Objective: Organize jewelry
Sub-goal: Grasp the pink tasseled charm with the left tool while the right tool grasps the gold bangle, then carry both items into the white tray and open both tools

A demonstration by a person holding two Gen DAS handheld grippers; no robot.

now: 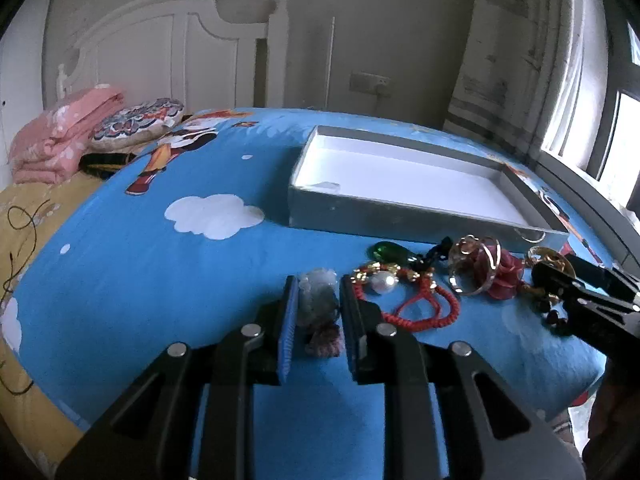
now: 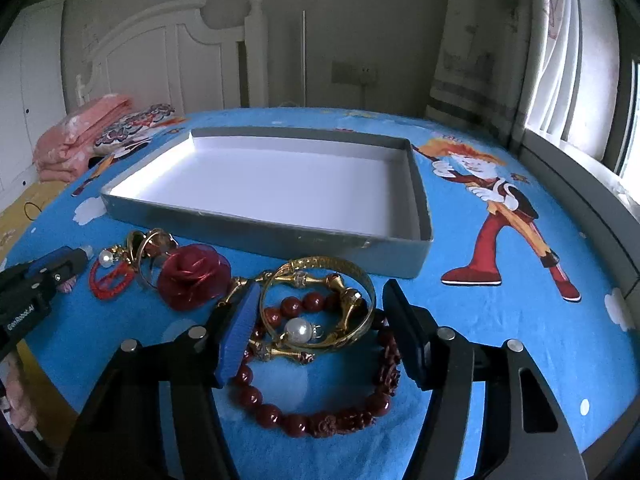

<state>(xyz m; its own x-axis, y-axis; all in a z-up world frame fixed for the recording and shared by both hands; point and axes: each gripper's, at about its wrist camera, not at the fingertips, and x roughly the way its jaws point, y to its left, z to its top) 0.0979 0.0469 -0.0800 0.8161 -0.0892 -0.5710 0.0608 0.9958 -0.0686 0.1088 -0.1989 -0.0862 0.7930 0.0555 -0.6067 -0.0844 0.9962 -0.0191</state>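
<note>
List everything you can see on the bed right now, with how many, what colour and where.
Box: one, grey outside, white inside, nothing in it, mid bed.
Fabric rose: one, dark red, in front of the box.
Cord bracelet: one, red with a pearl, near the rose.
Green pendant: one, in front of the box.
Pale jade pendant: one, grey-green, between the left claw's fingers.
Gold bangles: at least two, between the right claw's fingers.
Bead bracelet: one, dark red, under the bangles.
Folded blanket: one, pink, by the headboard.
Bedsheet: blue, cartoon print.
Left claw: black, around the jade pendant.
Right claw: black, open.
</note>
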